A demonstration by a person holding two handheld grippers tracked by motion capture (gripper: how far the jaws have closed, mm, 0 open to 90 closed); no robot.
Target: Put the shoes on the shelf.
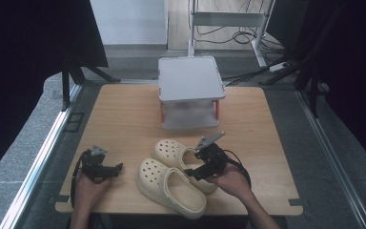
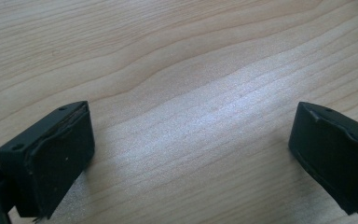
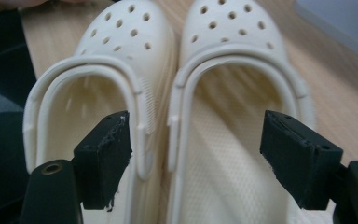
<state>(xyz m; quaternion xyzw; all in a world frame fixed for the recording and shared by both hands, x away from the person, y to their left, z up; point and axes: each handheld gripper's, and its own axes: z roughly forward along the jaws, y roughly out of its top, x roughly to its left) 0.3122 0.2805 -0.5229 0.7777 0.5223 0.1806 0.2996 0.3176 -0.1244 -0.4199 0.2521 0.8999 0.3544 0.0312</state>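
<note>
Two cream perforated clogs lie side by side at the table's front middle, toes pointing to the back left: the nearer clog (image 1: 171,188) (image 3: 121,42) and the farther clog (image 1: 174,151) (image 3: 233,37). My right gripper (image 1: 191,172) (image 3: 205,158) hovers open at their heel ends. One jaw is over the nearer clog's opening, the other by the farther clog's outer rim. My left gripper (image 1: 116,168) (image 2: 191,154) is open to the left of the clogs, low over bare wood with nothing between its jaws.
A grey two-level stand with orange posts (image 1: 190,78) sits at the back middle of the wooden table (image 1: 124,119). Dark curtains, metal rails and cables surround the table on the floor.
</note>
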